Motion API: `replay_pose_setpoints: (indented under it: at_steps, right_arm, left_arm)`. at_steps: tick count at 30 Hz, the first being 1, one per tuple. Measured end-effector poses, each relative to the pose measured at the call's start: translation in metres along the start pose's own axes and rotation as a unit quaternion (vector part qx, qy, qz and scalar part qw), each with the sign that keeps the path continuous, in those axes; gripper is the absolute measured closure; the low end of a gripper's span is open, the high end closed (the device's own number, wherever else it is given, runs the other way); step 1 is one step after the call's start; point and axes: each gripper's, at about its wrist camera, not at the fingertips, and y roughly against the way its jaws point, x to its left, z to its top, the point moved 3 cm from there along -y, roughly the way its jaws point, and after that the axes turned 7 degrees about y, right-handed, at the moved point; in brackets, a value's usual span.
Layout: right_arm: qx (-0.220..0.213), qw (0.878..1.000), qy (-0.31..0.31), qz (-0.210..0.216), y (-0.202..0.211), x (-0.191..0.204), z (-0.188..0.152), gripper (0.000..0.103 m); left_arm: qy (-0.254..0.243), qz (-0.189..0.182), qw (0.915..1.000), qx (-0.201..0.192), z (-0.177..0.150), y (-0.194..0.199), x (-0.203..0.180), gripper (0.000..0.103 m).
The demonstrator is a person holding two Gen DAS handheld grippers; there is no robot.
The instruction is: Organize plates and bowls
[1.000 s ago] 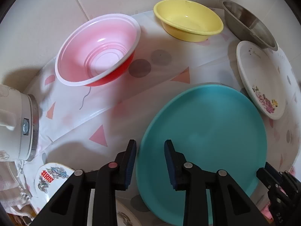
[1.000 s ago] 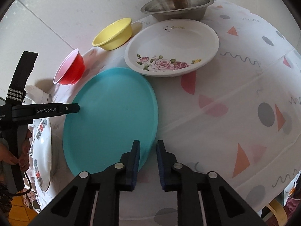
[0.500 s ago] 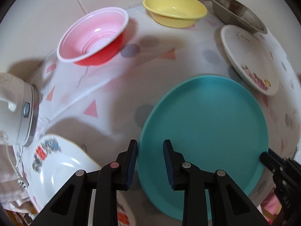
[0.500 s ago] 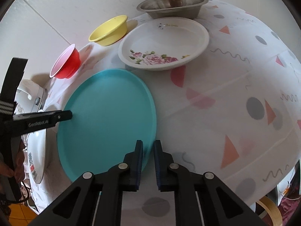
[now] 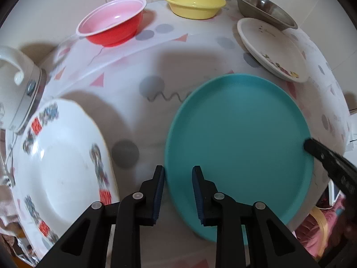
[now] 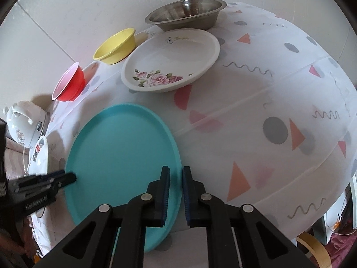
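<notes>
A large teal plate [image 5: 241,138] lies flat on the patterned tablecloth. My left gripper [image 5: 178,176] points down over the plate's left rim. That rim sits between its jaws, which are closing, and the pads do not press on it. My right gripper [image 6: 175,176] is shut on the opposite rim of the teal plate [image 6: 120,151]. To the left lies a white plate with coloured prints [image 5: 60,156]. At the back stand a red bowl [image 5: 111,24], a yellow bowl [image 5: 194,3], a steel bowl [image 5: 263,6] and a rose-patterned plate [image 5: 270,47].
A white kettle [image 5: 17,82] stands at the table's left edge, its cord trailing down. A light wall rises right behind the bowls. The right half of the tablecloth [image 6: 279,102] holds no dishes. The table's near edge drops off just below both grippers.
The left gripper slid back along the table, so the printed white plate came into view, and its jaws narrowed a little. The right jaws closed onto the teal plate's rim.
</notes>
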Motion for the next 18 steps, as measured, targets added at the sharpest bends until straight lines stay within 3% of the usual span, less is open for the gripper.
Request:
replay_pose_setpoints:
  at_steps: [12, 18]
  right_arm:
    - [-0.008, 1.000, 0.024, -0.006, -0.011, 0.003, 0.014, 0.092]
    - [-0.012, 0.999, 0.030, 0.001, -0.015, 0.006, 0.019, 0.089]
  left_arm:
    - [0.015, -0.003, 0.9999, -0.006, -0.042, 0.005, -0.006, 0.077]
    - [0.023, -0.007, 0.9997, -0.005, -0.068, 0.023, 0.023, 0.076]
